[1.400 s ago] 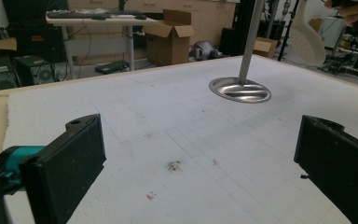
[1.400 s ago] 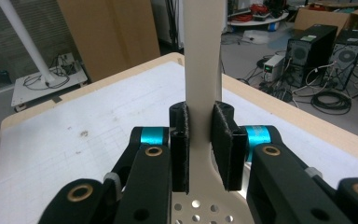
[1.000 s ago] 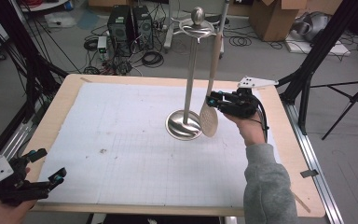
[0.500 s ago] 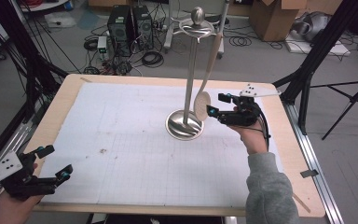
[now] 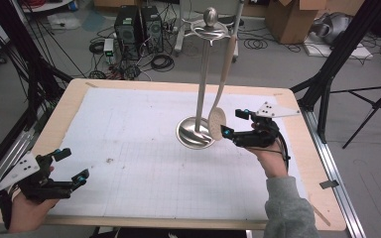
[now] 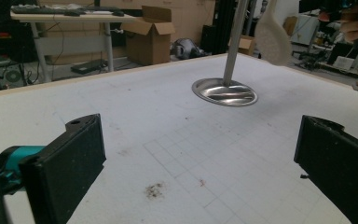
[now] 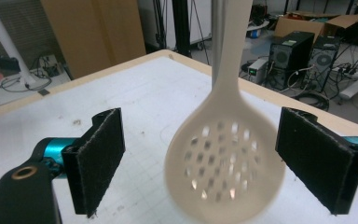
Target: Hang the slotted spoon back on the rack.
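**Spoon let go on the rack, right tool backing off**

Since a second ago the right tool (image 5: 232, 124) has let the slotted spoon (image 5: 217, 123) go: its jaws have just been opening and now stand spread, with the spoon's bowl (image 7: 223, 163) between the pads but touched by neither. Earlier the tool sat tight on the bowl; now the hand has drawn a little toward the bench's right edge, and the spoon hangs free.

The spoon hangs by its handle from the top ring of the steel utensil stand (image 5: 202, 74), long axis near upright with the bowl low and leaning slightly away from the pole, just above the round base (image 5: 191, 135). From the right tool the bowl lies straight ahead along the jaws, close by; a straight pull back, away from the pole, looks like the way to clear it without setting it swinging.

The left tool (image 5: 67, 166) rests near the front left corner of the bench (image 5: 129, 94), jaws spread and holding nothing, well apart from the stand. The right hand is plainly the nearer.
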A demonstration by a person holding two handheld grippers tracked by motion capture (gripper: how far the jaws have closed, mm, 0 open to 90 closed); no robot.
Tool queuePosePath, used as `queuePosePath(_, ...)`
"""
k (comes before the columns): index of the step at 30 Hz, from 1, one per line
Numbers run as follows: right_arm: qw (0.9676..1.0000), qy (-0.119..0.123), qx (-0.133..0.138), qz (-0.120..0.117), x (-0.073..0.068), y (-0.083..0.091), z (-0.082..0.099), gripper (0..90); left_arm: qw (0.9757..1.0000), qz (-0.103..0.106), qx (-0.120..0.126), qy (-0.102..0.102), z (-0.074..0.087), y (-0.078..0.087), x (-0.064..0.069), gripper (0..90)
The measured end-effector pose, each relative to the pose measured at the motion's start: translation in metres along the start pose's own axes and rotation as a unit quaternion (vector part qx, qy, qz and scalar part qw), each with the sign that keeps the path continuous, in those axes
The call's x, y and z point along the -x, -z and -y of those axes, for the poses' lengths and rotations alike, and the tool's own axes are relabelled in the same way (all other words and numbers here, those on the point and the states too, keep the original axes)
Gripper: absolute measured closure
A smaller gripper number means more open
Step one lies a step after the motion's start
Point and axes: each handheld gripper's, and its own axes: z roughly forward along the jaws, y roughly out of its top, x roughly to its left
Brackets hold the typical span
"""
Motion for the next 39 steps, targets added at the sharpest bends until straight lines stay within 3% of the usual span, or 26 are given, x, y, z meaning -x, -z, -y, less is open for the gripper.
queuePosePath(5, 1.0, -0.005, -0.004, 0.007, -0.003, 0.009, 0.012, 14.7, 0.9999, 0.011, 0.001, -0.001, -0.001, -0.009, 0.0, 2.2)
queuePosePath(11, 0.9993, 0.005, -0.028, 0.023, -0.006, 0.016, 0.025, 14.6, 0.9998, 0.021, 0.006, -0.003, -0.004, -0.017, 0.0, 2.1)
queuePosePath(25, 0.9995, 0.007, -0.01, 0.028, -0.012, 0.041, 0.048, 14.2, 0.9994, 0.034, 0.01, -0.002, -0.007, -0.032, -0.001, 2.2)
queuePosePath(33, 0.9993, -0.016, 0.01, 0.033, -0.008, 0.058, 0.064, 13.8, 0.9994, 0.032, 0.01, -0.004, -0.006, -0.035, -0.001, 2.2)
queuePosePath(39, 0.9982, -0.029, 0.017, 0.05, -0.003, 0.068, 0.078, 13.0, 0.9995, 0.03, 0.009, -0.002, -0.005, -0.036, -0.001, 2.1)
